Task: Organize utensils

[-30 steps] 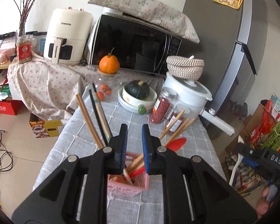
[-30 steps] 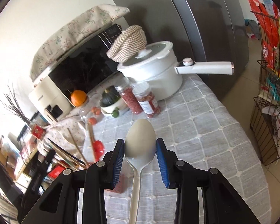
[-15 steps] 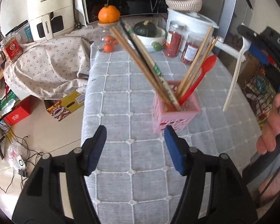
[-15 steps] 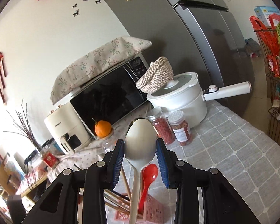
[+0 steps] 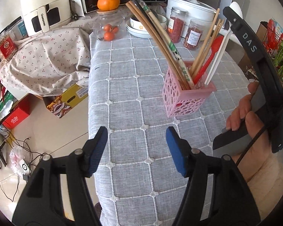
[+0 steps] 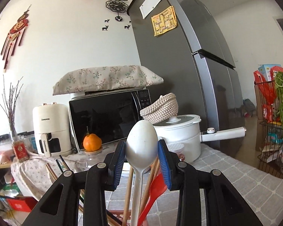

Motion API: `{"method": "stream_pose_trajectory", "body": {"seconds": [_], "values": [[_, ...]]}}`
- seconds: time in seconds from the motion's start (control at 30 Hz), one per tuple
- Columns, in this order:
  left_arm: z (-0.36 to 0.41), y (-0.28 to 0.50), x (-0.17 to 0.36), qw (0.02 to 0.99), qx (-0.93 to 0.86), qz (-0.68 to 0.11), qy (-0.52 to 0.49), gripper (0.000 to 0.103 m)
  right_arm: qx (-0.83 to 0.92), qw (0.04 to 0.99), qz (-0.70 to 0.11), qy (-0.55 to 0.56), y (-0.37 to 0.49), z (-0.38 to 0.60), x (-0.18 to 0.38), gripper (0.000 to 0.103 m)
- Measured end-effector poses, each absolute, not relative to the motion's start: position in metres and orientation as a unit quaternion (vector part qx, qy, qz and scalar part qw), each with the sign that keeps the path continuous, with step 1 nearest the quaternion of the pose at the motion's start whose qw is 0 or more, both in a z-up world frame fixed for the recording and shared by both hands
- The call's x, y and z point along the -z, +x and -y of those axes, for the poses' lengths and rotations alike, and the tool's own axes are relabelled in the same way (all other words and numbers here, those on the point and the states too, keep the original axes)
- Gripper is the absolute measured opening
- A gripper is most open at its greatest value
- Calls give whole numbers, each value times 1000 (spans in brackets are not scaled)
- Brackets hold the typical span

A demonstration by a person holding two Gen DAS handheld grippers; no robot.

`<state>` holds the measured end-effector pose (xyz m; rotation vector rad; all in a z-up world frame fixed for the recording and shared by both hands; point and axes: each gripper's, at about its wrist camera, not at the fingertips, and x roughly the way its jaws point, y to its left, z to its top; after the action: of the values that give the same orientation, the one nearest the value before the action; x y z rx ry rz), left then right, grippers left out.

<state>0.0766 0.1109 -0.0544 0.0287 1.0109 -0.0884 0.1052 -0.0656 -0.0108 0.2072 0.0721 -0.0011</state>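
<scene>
A pink perforated holder (image 5: 186, 96) stands on the grey checked tablecloth (image 5: 126, 86). It holds several wooden chopsticks (image 5: 160, 39) and a red spoon (image 5: 207, 60). My right gripper (image 6: 142, 150) is shut on the bowl of a white spoon (image 6: 141, 141); the spoon's handle (image 5: 216, 60) reaches down into the holder's right side. My left gripper (image 5: 136, 150) is open and empty, low over the cloth in front of the holder.
Behind the holder stand two red-filled jars (image 5: 193, 33), a white pot (image 5: 190, 9), stacked bowls (image 5: 139, 26), a glass jar of tomatoes (image 5: 108, 32) and an orange (image 5: 108, 1). The table's left edge drops to a cluttered floor. A wire rack (image 6: 273, 131) stands right.
My left gripper opened, let go of the holder and pulled back toward me. My right gripper brought the white spoon over and lowered its handle into the holder.
</scene>
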Motion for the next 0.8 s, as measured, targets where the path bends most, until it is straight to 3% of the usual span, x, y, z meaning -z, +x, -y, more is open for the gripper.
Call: {"method": "stream_pose_trajectory", "body": {"seconds": [0.33,0.47,0.8], "values": [[-117,80,60,875,28,-483,1,65,11,992,-59,109,97,70,28,39],[-110,80,59,876,43,-481,-1,65,-6,990,-75,120,92,76,24,56],[-95,68,41,891,52,-450,-12,82,-33,974,-181,133,92,122,-16,71]]}}
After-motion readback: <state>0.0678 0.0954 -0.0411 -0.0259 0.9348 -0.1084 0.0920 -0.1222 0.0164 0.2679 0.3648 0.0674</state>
